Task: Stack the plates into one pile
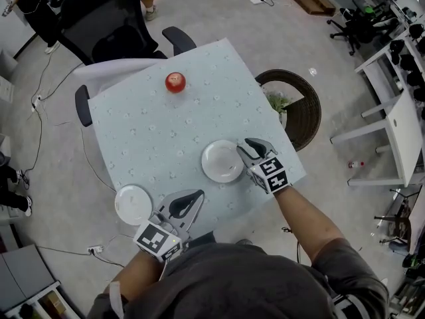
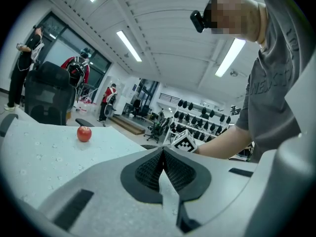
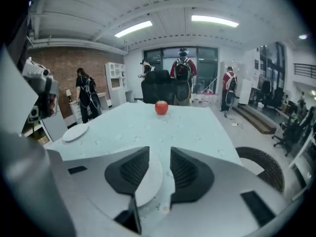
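A white plate (image 1: 222, 161) lies near the table's right front edge. My right gripper (image 1: 247, 148) stands at its right rim, jaws open; in the right gripper view (image 3: 159, 169) the plate's edge (image 3: 148, 179) shows in the gap, with neither pad pressing on it. A second, smaller white plate (image 1: 133, 203) rests at the table's front left corner (image 3: 75, 132). My left gripper (image 1: 192, 197) hovers just right of that plate, shut with nothing in it (image 2: 162, 164).
A red apple (image 1: 175, 82) sits toward the far side of the pale blue tablecloth (image 1: 153, 131). A black office chair (image 1: 113, 32) stands behind the table and a wicker basket (image 1: 299, 108) on the floor to its right. People stand in the background.
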